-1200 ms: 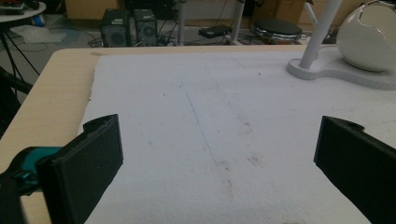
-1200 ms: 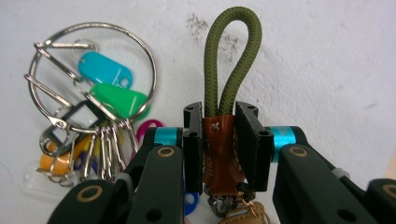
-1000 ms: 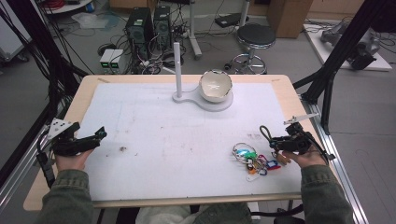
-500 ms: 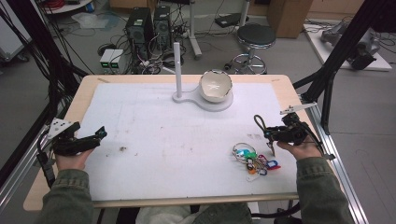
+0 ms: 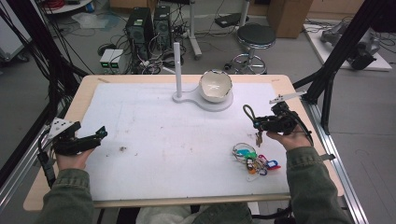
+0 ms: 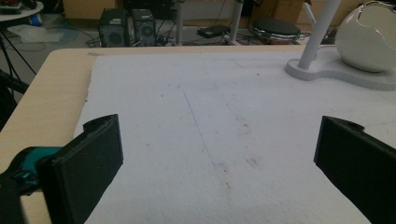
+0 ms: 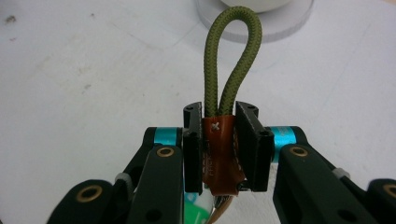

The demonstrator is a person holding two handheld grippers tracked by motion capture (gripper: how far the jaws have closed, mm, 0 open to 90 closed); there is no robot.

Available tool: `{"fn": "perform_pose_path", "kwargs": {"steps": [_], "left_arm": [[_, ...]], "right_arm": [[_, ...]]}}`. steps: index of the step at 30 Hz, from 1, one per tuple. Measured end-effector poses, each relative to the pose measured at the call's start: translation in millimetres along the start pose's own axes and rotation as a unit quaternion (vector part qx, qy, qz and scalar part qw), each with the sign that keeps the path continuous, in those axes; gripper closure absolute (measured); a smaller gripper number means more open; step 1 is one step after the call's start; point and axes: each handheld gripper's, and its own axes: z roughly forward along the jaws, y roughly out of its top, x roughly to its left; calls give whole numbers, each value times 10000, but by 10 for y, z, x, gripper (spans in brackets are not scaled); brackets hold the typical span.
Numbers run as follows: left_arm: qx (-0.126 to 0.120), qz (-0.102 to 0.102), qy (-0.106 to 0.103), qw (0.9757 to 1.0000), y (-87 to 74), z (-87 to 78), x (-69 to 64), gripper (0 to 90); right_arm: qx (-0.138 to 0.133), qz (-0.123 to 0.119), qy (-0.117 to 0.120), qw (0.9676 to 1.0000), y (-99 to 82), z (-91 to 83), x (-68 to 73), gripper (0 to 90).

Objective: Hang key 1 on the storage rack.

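My right gripper (image 5: 261, 123) is shut on a keychain's brown leather tab (image 7: 220, 154). Its olive cord loop (image 7: 232, 60) sticks up past the jaws, and a key (image 5: 258, 138) dangles below, above the mat. A bunch of coloured key tags (image 5: 254, 158) lies on the white mat (image 5: 177, 140) just in front of that hand. My left gripper (image 5: 100, 134) is open at the mat's left edge, jaws wide apart with nothing between them. Its black fingers (image 6: 86, 163) frame bare mat.
A white stand with an upright post (image 5: 177, 70) and a round white bowl (image 5: 215, 86) sits at the back centre of the mat. The wooden table edge (image 5: 70, 112) borders the mat. Black frame struts (image 5: 341, 56) rise at the right.
My right gripper has lifted the keychain off the pile of key tags and carried it back and slightly right. The left gripper has stayed still.
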Motion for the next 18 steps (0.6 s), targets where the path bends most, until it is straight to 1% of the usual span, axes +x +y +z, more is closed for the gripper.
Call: {"fn": "perform_pose_path", "kwargs": {"steps": [6, 15, 16, 18], "left_arm": [[-1, 0, -6, 10000, 1, 3, 0, 17], [4, 2, -19, 10000, 2, 5, 0, 17], [1, 4, -20, 10000, 1, 6, 0, 17], [13, 7, -20, 10000, 2, 6, 1, 17]], "right_arm": [[-156, 8, 33, 9999, 137, 15, 48, 732], [-222, 1, -45, 9997, 379, 79, 139, 732], [-227, -44, -59, 9997, 407, 88, 149, 732], [-250, -57, -52, 9997, 463, 106, 177, 732]]}}
